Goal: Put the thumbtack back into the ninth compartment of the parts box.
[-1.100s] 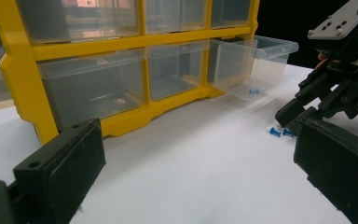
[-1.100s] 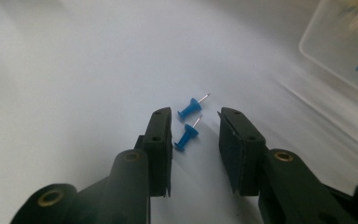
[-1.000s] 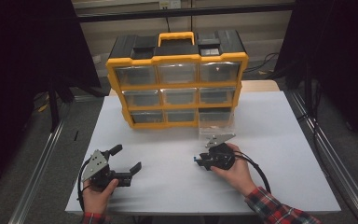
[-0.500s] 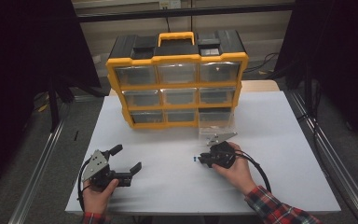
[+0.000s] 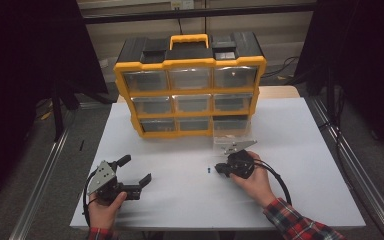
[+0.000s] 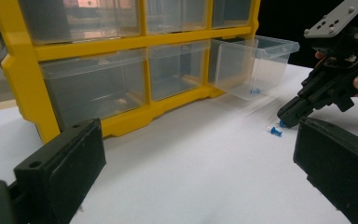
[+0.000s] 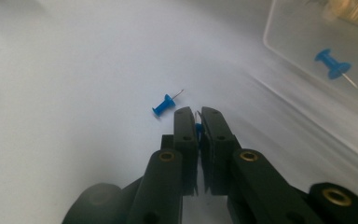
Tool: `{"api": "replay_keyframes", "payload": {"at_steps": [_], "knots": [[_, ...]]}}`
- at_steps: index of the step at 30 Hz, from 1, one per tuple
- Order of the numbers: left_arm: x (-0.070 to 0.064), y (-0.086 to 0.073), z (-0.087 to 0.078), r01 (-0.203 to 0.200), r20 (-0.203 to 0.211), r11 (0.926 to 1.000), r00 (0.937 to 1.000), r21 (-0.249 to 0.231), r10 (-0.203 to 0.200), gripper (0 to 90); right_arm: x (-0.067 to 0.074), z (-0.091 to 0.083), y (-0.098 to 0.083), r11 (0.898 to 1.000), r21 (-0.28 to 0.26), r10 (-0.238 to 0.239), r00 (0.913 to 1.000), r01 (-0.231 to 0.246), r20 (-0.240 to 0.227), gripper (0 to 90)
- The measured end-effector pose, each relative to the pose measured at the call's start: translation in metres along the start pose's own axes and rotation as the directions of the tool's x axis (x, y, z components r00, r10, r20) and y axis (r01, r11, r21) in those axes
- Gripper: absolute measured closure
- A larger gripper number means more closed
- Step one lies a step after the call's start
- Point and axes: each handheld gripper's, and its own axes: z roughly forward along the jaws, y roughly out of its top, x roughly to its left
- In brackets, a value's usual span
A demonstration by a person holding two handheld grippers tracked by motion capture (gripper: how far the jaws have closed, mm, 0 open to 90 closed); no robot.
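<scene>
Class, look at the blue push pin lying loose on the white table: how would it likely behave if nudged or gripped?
The blue push pin lies on its side, so its round head would probably let it roll in an arc. Small and plastic, it likely skids easily on the smooth table. Its thin needle could bend or prick.

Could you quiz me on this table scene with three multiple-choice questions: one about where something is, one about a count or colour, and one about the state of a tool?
1. Where is the pulled-out clear drawer?
A. bottom row of the organizer
B. top row
C. on the floor

2. What colour are the push pins?
A. red
B. blue
C. green

3. How do the right gripper jaws stand?
A. wide open
B. shut on a pin
C. shut on a drawer

Answers:
1 A: it juts from the lowest row.
2 B: the loose pin, the drawer pin and the gripped pin are blue.
3 B: a blue pin sits pinched between the jaws.
</scene>
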Motion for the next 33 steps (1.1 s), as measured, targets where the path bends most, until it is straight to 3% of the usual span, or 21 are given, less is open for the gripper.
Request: {"api": "replay_keyframes", "payload": {"at_steps": [22,28,33], "knots": [[0.001,0.000,-0.001,0.000,-0.001,1.0000,1.0000,0.003,0.000,1.7,-0.005,-0.021,0.005,0.999,-0.043,0.031,0.9985,-0.033,-0.045,86.8],[0.002,0.001,-0.002,-0.019,0.001,0.9997,0.9998,0.012,0.019,1.5,-0.006,-0.025,0.005,0.998,-0.053,0.037,0.9979,-0.040,-0.054,86.7],[0.001,0.000,-0.001,-0.001,0.007,1.0000,1.0000,0.002,0.001,1.2,-0.007,-0.029,0.006,0.997,-0.058,0.037,0.9977,-0.041,-0.056,86.7]]}}
